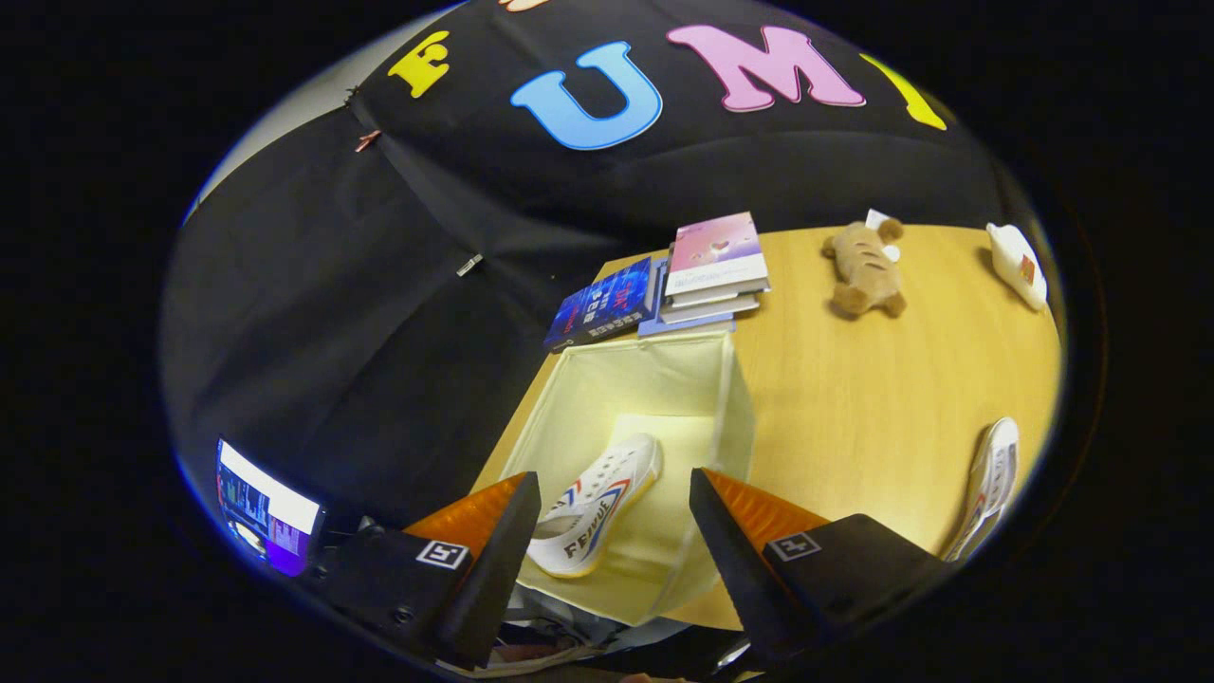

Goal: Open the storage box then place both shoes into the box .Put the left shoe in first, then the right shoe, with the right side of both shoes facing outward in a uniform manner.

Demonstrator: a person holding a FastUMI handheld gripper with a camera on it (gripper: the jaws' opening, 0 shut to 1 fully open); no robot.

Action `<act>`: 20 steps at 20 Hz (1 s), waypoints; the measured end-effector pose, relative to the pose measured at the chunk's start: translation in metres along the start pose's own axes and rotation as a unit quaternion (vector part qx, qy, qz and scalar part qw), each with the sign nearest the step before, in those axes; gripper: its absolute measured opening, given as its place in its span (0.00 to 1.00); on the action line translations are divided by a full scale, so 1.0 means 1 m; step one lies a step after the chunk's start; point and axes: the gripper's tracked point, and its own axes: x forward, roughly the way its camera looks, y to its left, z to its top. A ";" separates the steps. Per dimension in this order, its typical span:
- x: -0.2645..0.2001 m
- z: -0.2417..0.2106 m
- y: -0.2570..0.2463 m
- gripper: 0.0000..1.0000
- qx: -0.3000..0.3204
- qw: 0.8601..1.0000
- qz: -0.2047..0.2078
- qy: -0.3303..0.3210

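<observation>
Storage box [707,398] sits open on the table [854,398] — 1 shoe [597,503] inside, the other shoe [991,484] outside; gripper [615,503] fingers spread, holding nothing.

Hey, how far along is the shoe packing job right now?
About halfway. The storage box is open and one shoe already lies inside it, seen between the fingers. The gripper is open above the box, holding nothing. Left to do: fetch the second shoe, on the table off beyond the right finger, and place it in the box facing the same way.
</observation>
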 end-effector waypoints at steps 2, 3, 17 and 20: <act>-0.026 0.007 -0.031 0.98 -0.022 0.999 -0.027 -0.024; -0.041 0.010 -0.048 0.98 -0.033 0.998 -0.042 -0.033; -0.168 -0.085 -0.298 0.98 -0.053 0.952 -0.300 0.031; -0.168 -0.105 -0.338 0.96 -0.052 0.939 -0.335 0.055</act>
